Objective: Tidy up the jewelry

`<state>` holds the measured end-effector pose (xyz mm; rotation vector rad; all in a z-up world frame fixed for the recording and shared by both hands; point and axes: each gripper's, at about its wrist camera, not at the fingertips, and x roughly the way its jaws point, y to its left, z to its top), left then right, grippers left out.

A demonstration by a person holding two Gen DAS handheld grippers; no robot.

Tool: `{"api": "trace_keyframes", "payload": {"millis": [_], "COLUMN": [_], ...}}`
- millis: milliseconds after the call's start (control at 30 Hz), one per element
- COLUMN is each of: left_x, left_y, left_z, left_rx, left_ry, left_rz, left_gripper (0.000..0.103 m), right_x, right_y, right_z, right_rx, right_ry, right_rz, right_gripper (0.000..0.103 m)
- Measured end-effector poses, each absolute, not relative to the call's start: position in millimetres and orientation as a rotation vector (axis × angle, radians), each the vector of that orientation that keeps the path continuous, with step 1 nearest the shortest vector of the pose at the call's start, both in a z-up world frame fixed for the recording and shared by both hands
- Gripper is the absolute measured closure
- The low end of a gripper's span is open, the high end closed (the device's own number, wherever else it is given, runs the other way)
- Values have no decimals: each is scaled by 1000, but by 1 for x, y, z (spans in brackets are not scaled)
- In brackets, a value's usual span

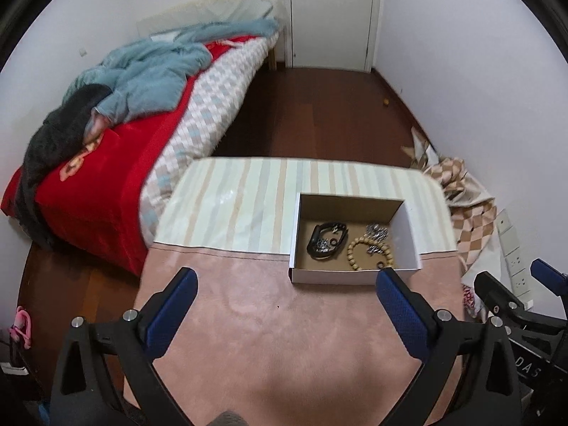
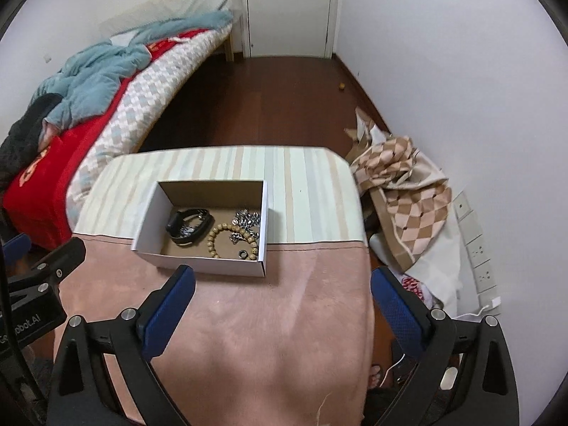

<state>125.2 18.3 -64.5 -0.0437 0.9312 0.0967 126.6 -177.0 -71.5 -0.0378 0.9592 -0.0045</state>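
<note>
Red-covered bed (image 1: pixel 106 191) with blue blanket (image 1: pixel 156 74); white door (image 1: pixel 332 14); checkered cloth (image 2: pixel 401 191) on floor

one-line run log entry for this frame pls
left gripper: open, empty | right gripper: open, empty | box: on table, holds bead bracelet, black band, silver chain, ring

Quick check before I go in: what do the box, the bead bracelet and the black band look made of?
Box: looks like cardboard, matte white outside, raw brown inside, with thin folded walls.
Bead bracelet: likely wood, with round tan beads of dull sheen, though resin is possible.
Black band: seems to be rubber or silicone, a smooth, flexible-looking dark loop; leather can't be ruled out.
</note>
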Motion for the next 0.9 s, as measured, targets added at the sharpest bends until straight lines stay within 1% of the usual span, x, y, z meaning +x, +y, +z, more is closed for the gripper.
{"api": "trace_keyframes", "payload": {"millis": [300, 467, 667, 900], "left_x": [65, 41, 20, 10], "left_y": [17, 15, 12, 8], "left_z": [-2, 21, 38, 43], "left_rx": [-53, -54, -66, -78], "left_ry": [830, 804, 784, 791], "left_rz": [100, 102, 91, 75], "left_gripper": [0, 0, 0, 0], "right_x": [60, 23, -12, -27], "right_y": [-182, -185, -185, -188], "right_z": [8, 42, 70, 86], "right_rx": [-31, -18, -32, -35], "right_ry": [834, 781, 720, 712], "right_rz": [-4, -3, -18, -15], "right_gripper": [3, 3, 2, 1]}}
